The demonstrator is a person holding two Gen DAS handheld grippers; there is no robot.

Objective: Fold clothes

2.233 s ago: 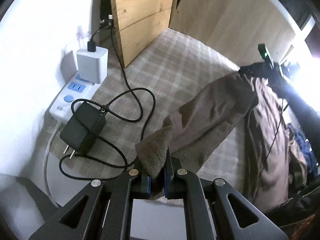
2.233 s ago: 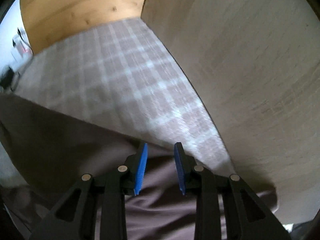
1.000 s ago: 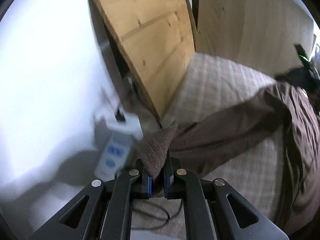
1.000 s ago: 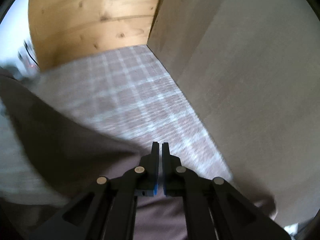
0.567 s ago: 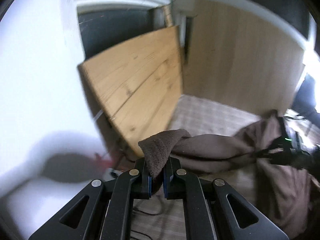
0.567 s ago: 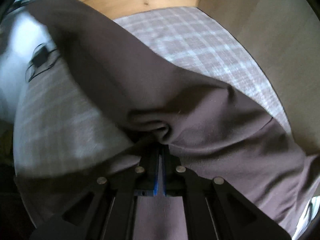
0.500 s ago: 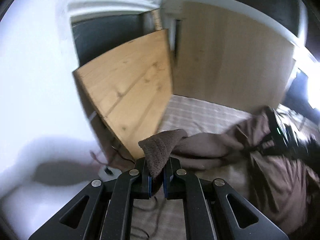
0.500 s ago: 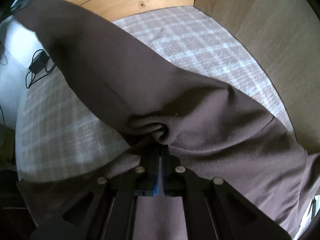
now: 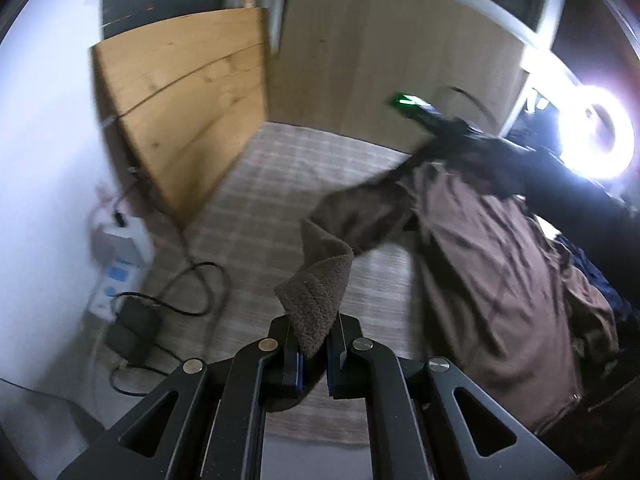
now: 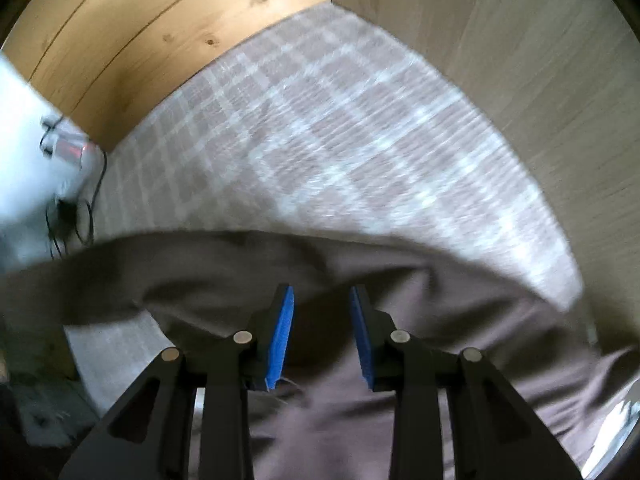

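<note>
I am looking down on a bed covered in a beige plaid sheet, boxed in by a pale wood panel at 12 o'clock and a knotty pine board at 10 o'clock, with a white wall running down the left. The plaid is lying bare from the centre up to 12 o'clock. A white power strip and black cables are crowding the edge at 8 o'clock. The brown garment is sprawling from 2 to 4 o'clock, its sleeve stretching toward me. My left claw is pinching the fleecy cuff. My right claw is hanging spread apart just above the brown cloth, gripping nothing.
</note>
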